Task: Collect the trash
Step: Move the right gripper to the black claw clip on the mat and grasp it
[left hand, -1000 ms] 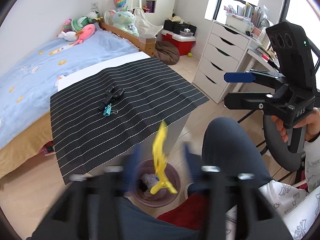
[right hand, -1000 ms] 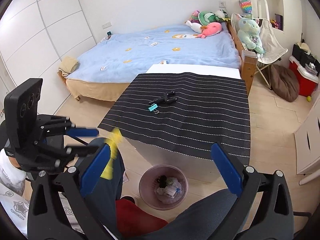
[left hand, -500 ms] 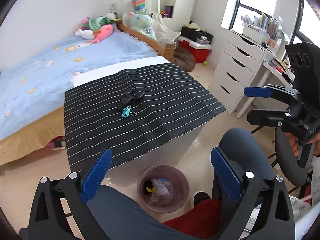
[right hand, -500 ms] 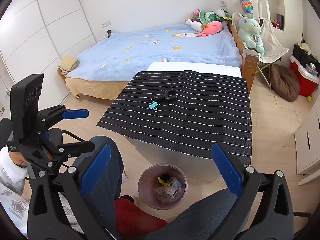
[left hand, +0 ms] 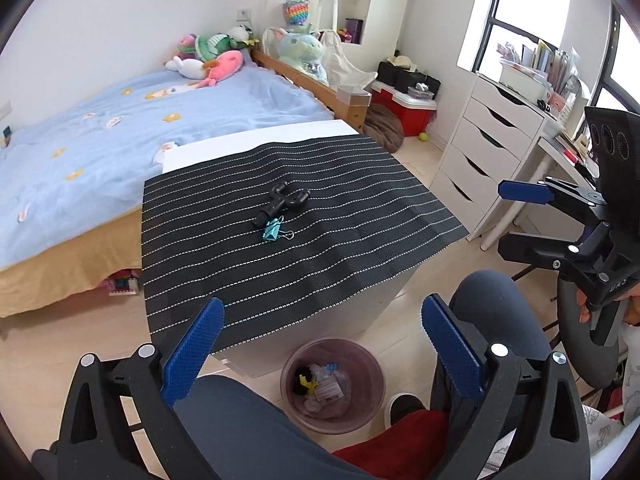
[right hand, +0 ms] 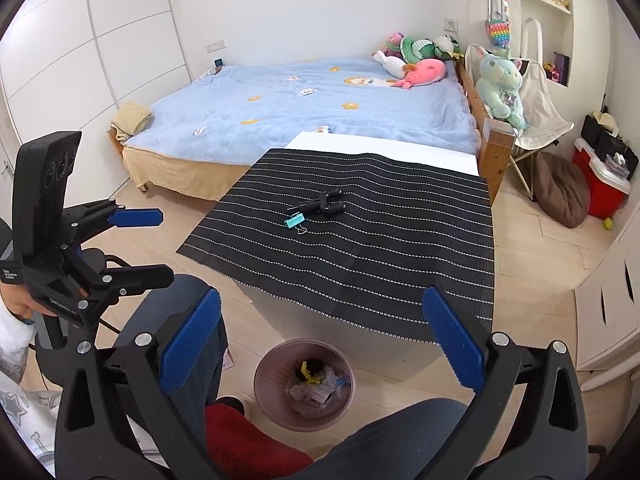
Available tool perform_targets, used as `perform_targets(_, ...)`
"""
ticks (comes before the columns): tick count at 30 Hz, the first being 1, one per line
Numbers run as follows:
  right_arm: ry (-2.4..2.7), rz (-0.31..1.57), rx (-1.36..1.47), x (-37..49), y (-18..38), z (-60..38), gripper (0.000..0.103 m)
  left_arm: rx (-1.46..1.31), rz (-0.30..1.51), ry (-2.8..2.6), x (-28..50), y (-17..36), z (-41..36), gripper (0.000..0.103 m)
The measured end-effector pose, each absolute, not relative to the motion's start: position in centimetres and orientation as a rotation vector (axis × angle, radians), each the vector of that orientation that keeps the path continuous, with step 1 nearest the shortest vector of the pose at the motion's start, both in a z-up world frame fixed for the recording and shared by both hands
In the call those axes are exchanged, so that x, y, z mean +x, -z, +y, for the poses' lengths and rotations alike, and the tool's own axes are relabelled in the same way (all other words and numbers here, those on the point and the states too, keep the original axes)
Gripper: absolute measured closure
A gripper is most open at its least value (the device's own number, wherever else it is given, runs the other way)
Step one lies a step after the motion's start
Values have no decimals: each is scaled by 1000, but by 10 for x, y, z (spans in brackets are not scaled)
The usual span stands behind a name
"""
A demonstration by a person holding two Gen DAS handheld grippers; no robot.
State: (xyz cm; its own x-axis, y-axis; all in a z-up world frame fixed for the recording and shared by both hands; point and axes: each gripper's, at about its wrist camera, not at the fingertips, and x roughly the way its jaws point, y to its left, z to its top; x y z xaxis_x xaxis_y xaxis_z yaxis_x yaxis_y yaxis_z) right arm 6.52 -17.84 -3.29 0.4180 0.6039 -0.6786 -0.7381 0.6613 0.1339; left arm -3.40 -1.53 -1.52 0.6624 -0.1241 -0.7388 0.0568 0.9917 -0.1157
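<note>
Left claw (left hand: pixel 320 344) wide apart, empty, above the person's knees. Bed (left hand: pixel 120 136) at far left with plush toys by the wall. Desk (left hand: pixel 256 140) under a black striped mat (left hand: pixel 320 256); black plastic tool (left hand: pixel 284 200) and teal binder clip (left hand: pixel 272 231) touching, near mat centre. Pinkish bin (left hand: pixel 332 384) on the floor just in front of the desk, between the knees, holding yellow scrap (left hand: pixel 306 381) and crumpled wrappers. White drawers (left hand: pixel 480 152) at right. Right claw (right hand: pixel 322 344) also wide apart, empty, over the bin.
</note>
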Motion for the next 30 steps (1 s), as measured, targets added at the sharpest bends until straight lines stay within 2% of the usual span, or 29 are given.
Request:
perform_targets(16,-902,827,-298,127,19,-109,4,-94,823,86,-17,10,3,8)
perform_targets(30,-904,946,-435,189,50,-15,4,-113,835,64,-10,15,14,8)
